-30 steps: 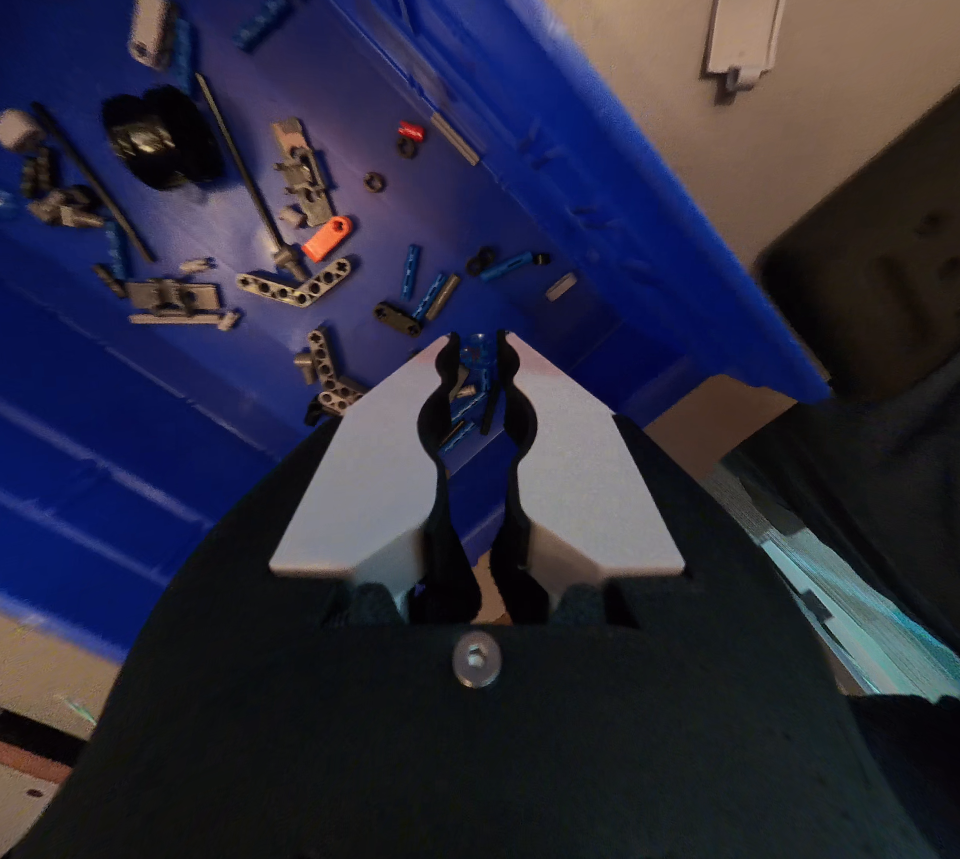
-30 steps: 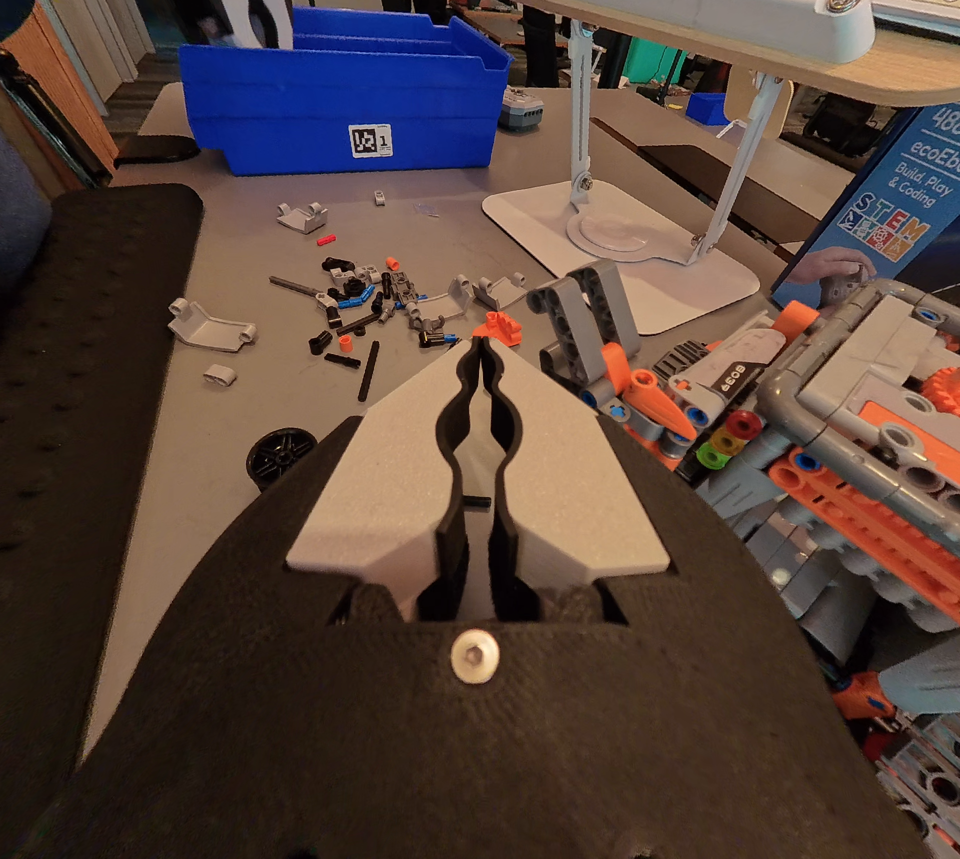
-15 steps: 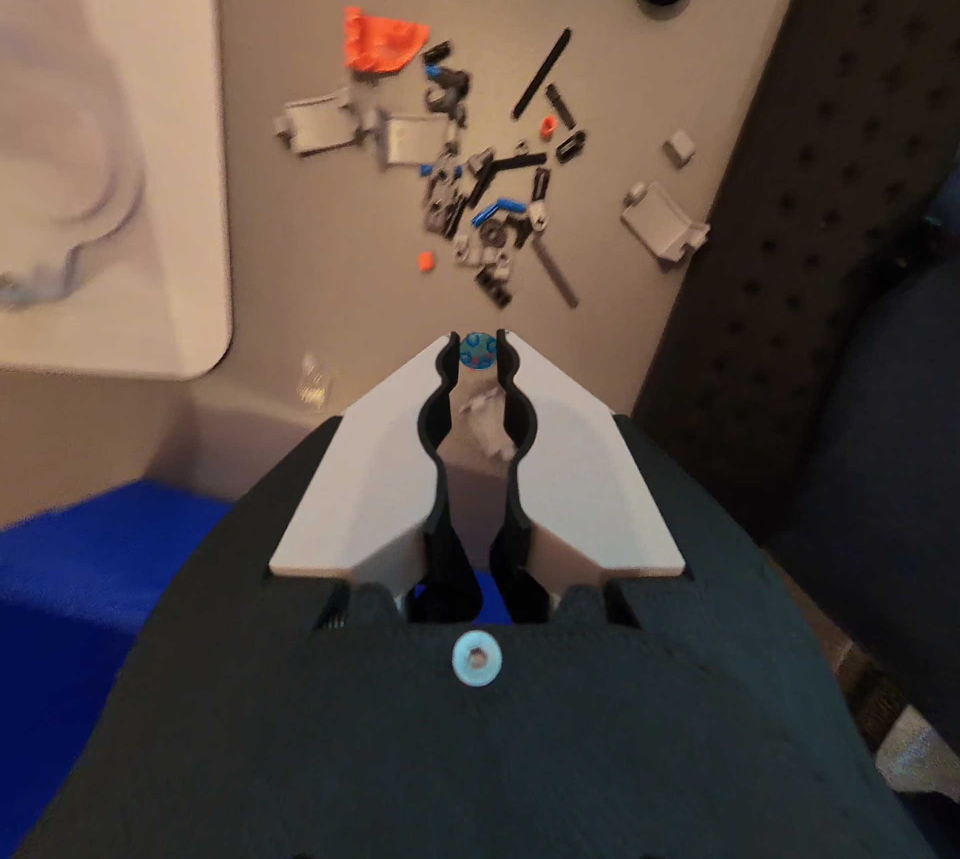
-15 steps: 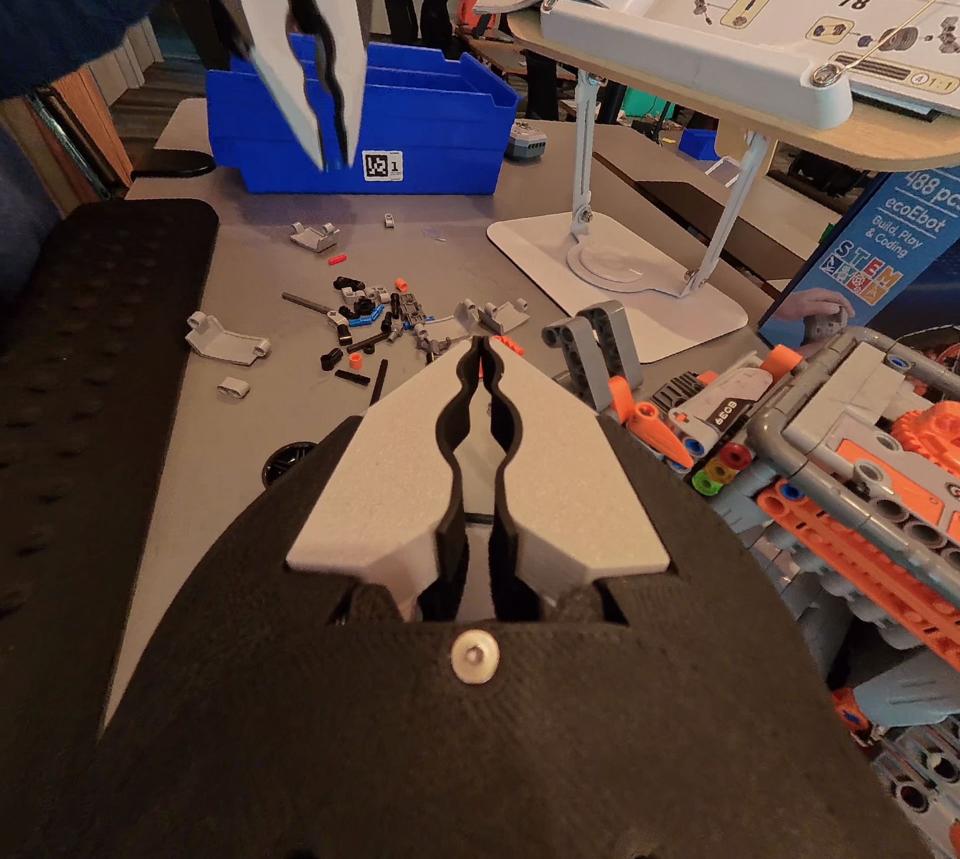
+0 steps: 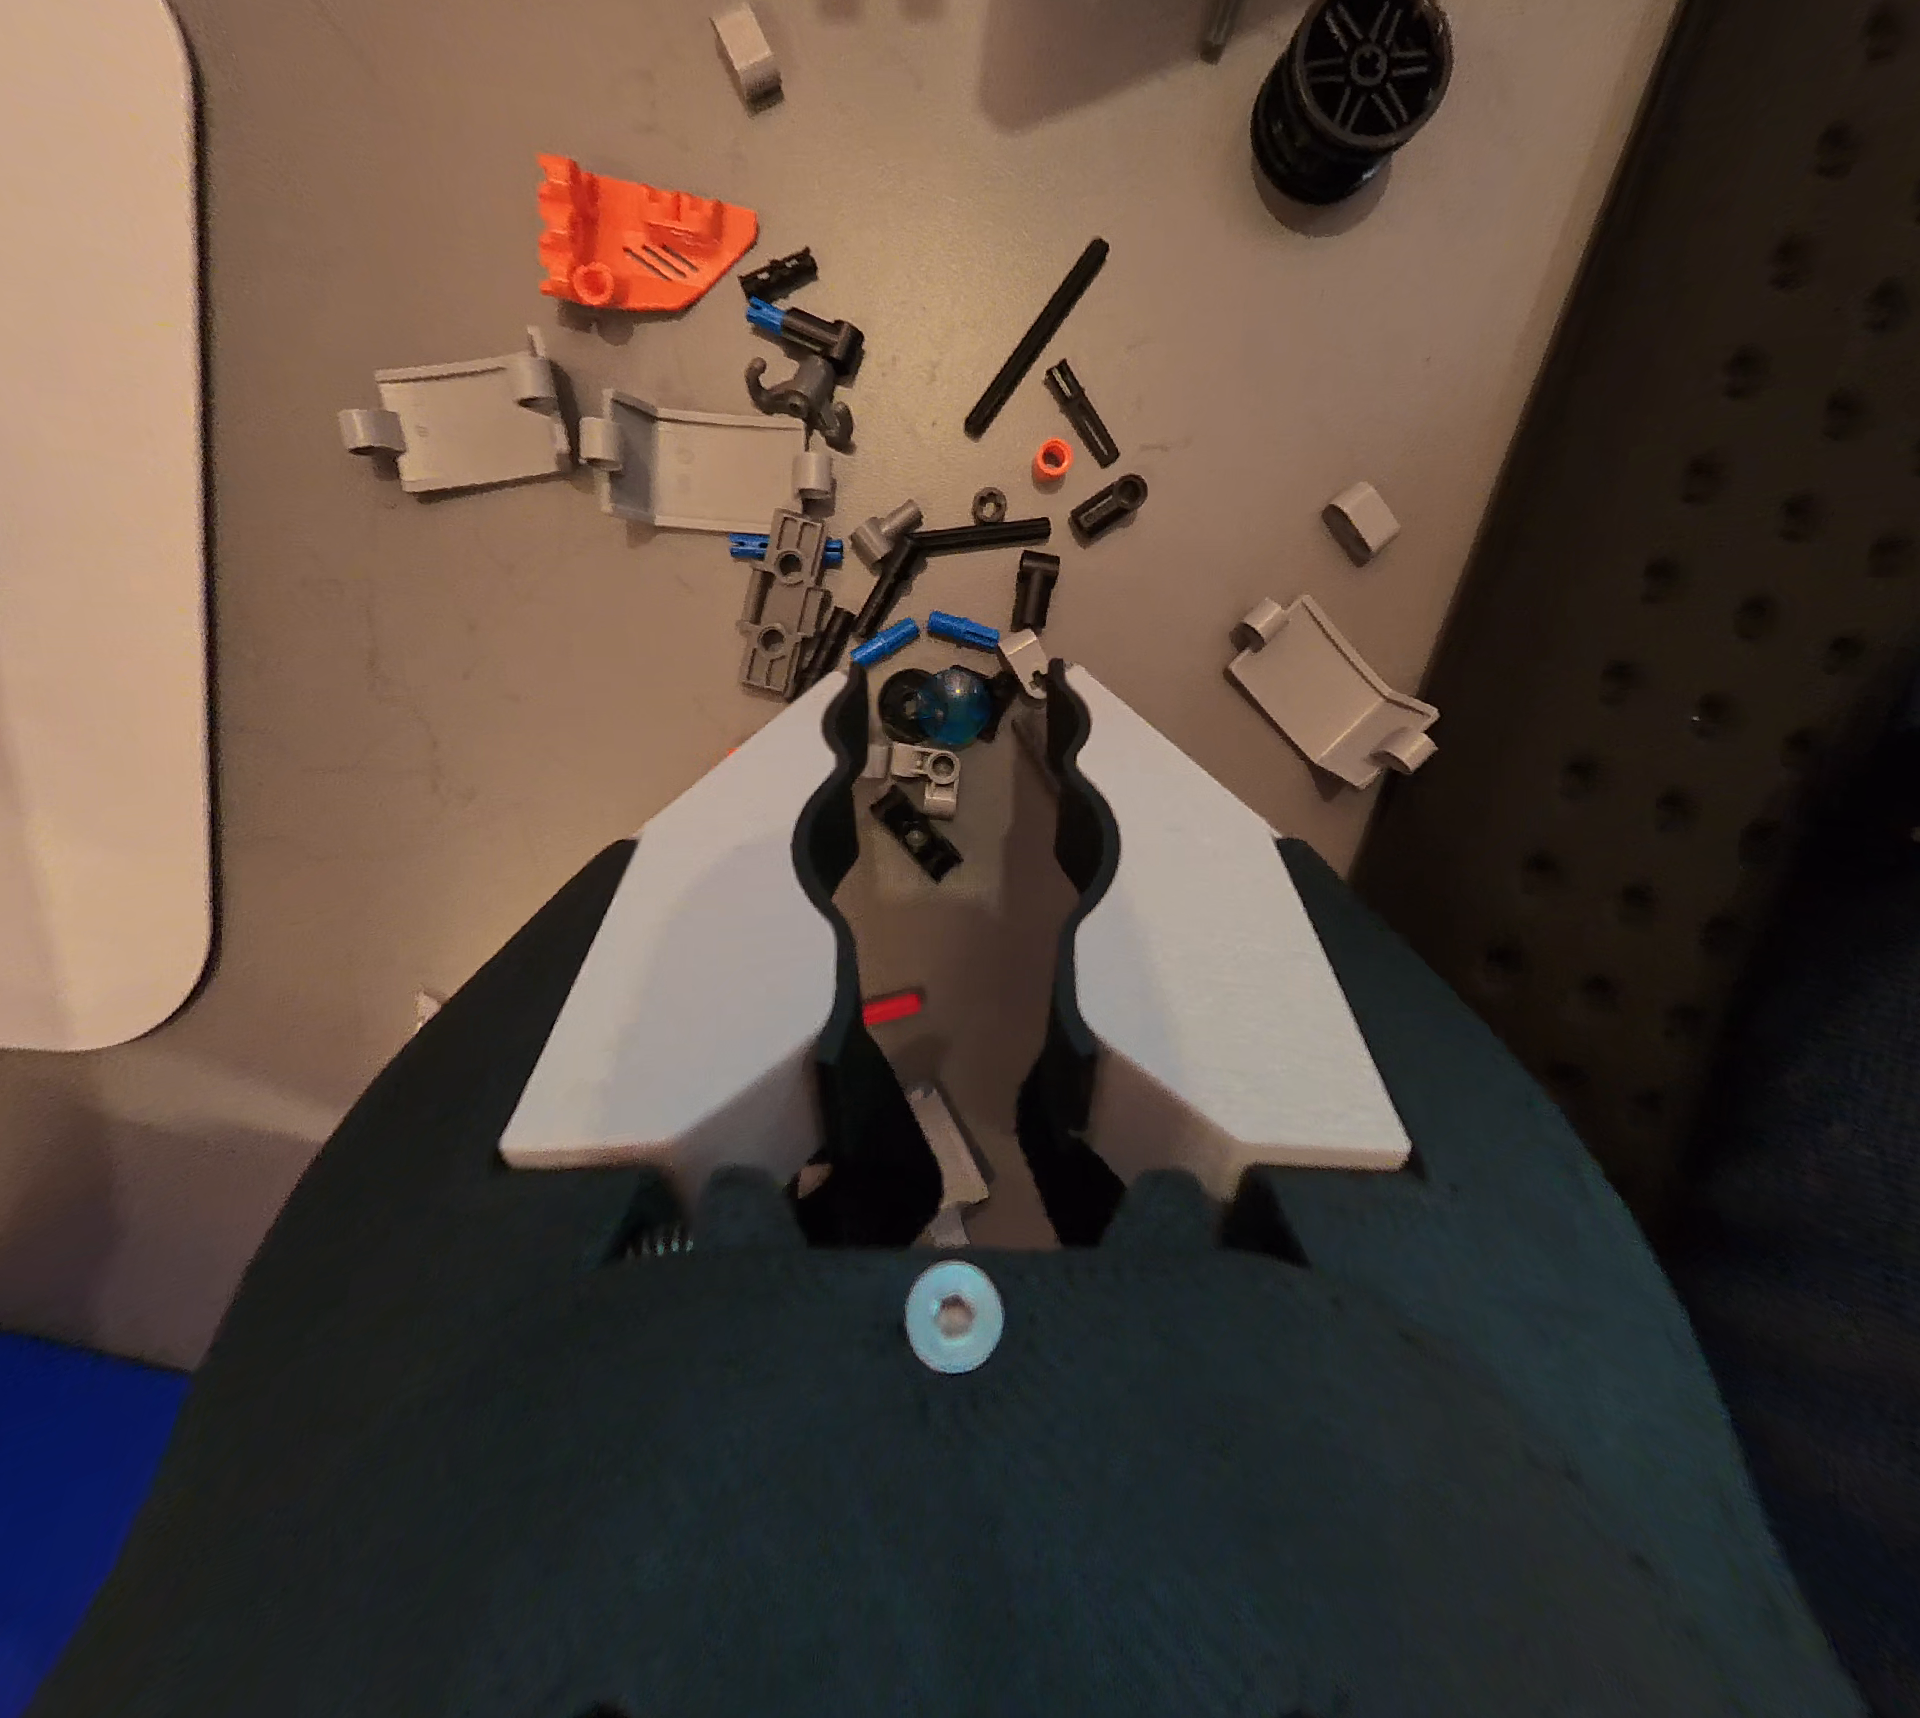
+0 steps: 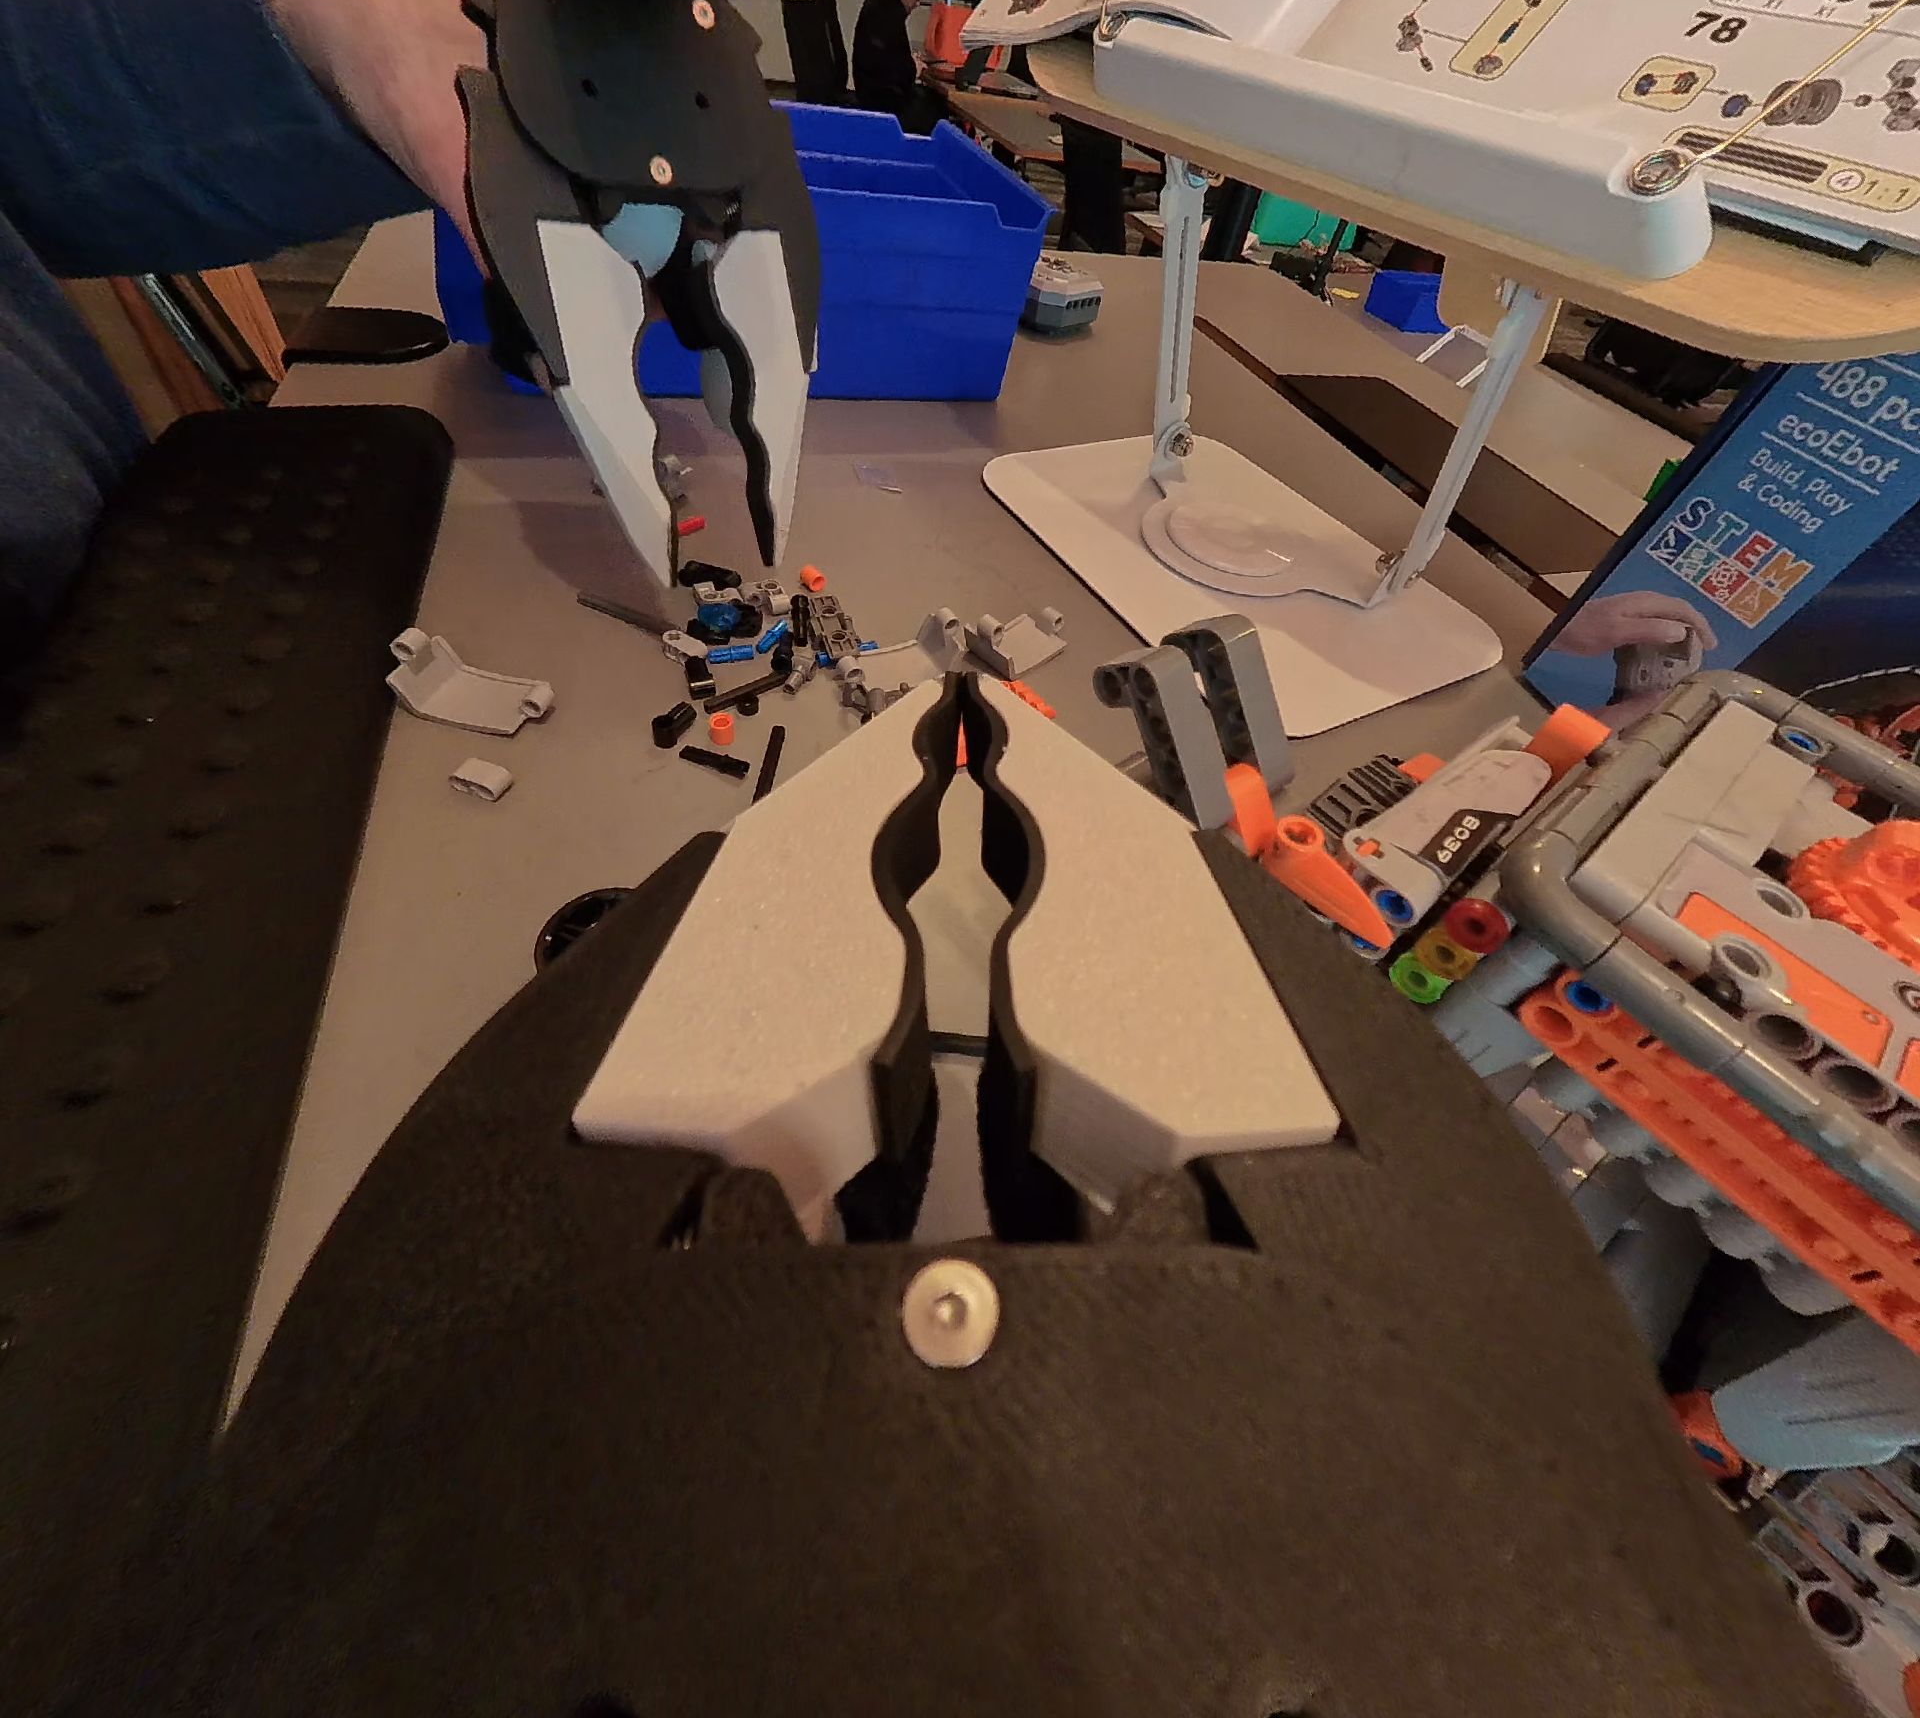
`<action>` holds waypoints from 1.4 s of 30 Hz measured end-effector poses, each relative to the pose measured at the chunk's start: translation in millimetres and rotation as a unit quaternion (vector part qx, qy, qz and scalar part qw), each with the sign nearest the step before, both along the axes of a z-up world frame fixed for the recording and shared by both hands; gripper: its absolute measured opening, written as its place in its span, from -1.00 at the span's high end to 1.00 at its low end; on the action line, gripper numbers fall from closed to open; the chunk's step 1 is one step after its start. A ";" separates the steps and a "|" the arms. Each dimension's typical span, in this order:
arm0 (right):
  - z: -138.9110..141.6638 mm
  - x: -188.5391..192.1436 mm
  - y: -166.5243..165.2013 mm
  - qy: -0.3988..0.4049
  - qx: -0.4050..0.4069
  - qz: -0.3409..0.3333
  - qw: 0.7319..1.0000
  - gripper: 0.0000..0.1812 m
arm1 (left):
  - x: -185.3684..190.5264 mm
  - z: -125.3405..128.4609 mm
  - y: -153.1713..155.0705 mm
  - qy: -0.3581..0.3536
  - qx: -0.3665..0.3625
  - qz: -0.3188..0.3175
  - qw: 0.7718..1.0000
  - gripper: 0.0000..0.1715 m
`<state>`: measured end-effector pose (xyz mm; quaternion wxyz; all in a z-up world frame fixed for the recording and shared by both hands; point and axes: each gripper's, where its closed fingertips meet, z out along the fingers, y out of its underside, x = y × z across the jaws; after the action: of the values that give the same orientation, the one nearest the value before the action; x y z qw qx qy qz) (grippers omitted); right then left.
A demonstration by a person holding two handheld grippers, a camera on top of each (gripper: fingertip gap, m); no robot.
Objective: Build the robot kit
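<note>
Loose plastic building parts [image 5: 914, 546] lie scattered on the smooth grey table [image 5: 416, 733]: short blue pins, black rods, flat grey connectors, a tiny orange ring, with a translucent blue round stud [image 5: 954, 704] at the near edge of the heap. Directly above that stud hangs the left gripper [image 5: 951, 681], pointing straight down, its grey wedge fingers with wavy black inner pads spread apart and empty. In the right wrist view a bare forearm in a dark blue sleeve [image 6: 156, 79] carries it from the left. Two curved grey panels [image 5: 582, 442] and a ribbed orange panel [image 5: 639, 245] lie left of the heap; a spoked black wheel [image 5: 1351, 79] stands far right, beside a dimpled black mat [image 5: 1683, 421]. The right gripper [image 6: 961, 692] is held low and level, its tips almost meeting with nothing between them, left of a grey-and-orange model [image 6: 1662, 941]. A blue bin [image 6: 914, 255] sits farther back, near a white book stand [image 6: 1247, 525].
</note>
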<state>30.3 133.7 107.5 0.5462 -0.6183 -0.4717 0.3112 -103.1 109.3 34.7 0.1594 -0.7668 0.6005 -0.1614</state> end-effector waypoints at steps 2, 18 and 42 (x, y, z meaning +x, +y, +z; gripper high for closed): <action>0.8 0.5 0.0 0.002 0.001 -0.001 1.000 1.00 | -3.4 14.7 -0.7 -0.016 0.006 0.009 1.000 0.65; -3.9 0.0 2.8 0.001 -0.010 -0.003 1.000 1.00 | -291.6 116.6 38.7 0.071 0.114 0.327 0.935 0.82; -12.8 1.8 7.4 -0.007 -0.024 -0.010 1.000 1.00 | -251.1 6.6 45.9 0.056 0.011 0.259 0.964 0.79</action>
<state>32.1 141.1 94.7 0.5309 -0.6383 -0.4615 0.3127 -354.2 155.1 41.3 0.1708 -0.9022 0.3907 -0.0647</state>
